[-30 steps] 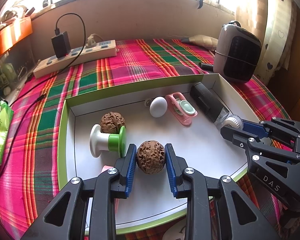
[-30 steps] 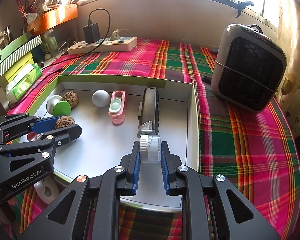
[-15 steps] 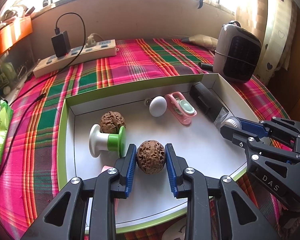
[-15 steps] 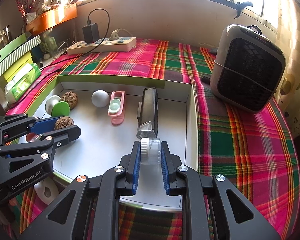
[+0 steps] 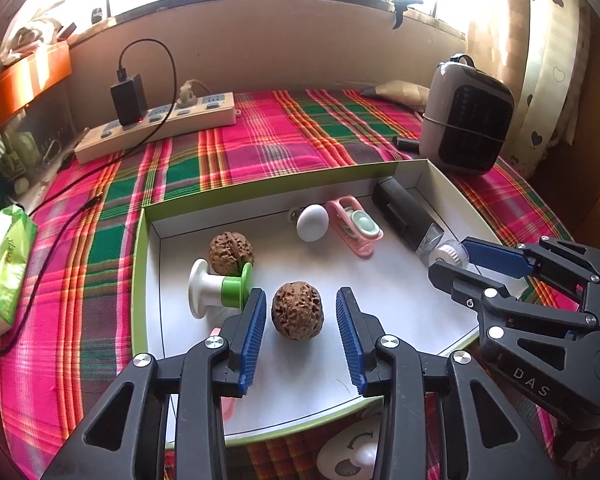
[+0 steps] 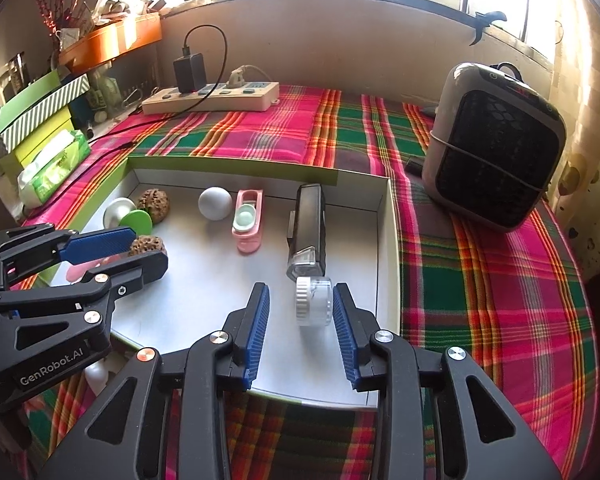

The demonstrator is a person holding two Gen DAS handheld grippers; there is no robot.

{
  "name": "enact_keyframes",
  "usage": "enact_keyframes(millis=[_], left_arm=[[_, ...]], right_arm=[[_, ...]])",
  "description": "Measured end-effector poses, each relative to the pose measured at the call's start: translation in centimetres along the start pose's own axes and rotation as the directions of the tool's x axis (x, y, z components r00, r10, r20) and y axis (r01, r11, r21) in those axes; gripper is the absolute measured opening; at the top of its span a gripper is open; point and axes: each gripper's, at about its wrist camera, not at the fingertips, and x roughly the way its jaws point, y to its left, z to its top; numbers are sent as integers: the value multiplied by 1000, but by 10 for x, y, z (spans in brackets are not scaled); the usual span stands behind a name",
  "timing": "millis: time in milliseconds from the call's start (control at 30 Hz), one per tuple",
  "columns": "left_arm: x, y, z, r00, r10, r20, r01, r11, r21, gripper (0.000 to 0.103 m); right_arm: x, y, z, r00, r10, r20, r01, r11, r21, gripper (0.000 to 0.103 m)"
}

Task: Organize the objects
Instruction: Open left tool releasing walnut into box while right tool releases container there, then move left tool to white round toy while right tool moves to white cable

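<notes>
Walnut (image 5: 297, 311): lies on the white floor of the tray (image 5: 380, 392), near its front rim, between the spread fingers of the left claw (image 5: 301, 333); a gap shows on each side, so neither blue pad touches it.
Left claw: open, holding nothing.
Clear cap (image 6: 313, 301): on the tray floor by the right wall, between the fingers of the right claw (image 6: 300, 330); it sits close against the right pad (image 6: 342, 332), with clear space to the left one.
Right claw: open, gripping nothing.
Second walnut (image 5: 231, 253): toward the tray's back left corner, touching the green-and-white spool (image 5: 219, 289) in front of it.
White ball (image 5: 312, 223): near the tray's back wall, just beside the pink holder (image 5: 356, 227).
Black cylinder (image 6: 307, 230): along the tray's right side, its clear end just behind the cap.
Heater (image 6: 496, 148): on the plaid cloth (image 6: 480, 280), beyond the tray's right back corner.
Power strip (image 5: 156, 126): on the cloth well behind the tray.
</notes>
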Motion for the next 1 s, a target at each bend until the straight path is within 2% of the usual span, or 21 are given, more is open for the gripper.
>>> enact_keyframes(millis=[433, 567, 767, 1000], left_arm=[[-25, -3, -8, 999, 2, 35, -2, 1000, -10, 35], [-35, -5, -14, 998, 27, 50, -27, 1000, -7, 35], [-52, -7, -21, 996, 29, 84, -28, 1000, -10, 35], [-64, -5, -34, 996, 34, 84, -32, 999, -23, 35]], right_arm=[[-22, 4, -7, 999, 0, 37, 0, 1000, 11, 35], [-30, 6, -11, 999, 7, 48, -7, 1000, 16, 35], [-45, 10, -18, 997, 12, 72, -13, 1000, 20, 35], [-56, 13, -29, 997, 23, 80, -25, 999, 21, 35]])
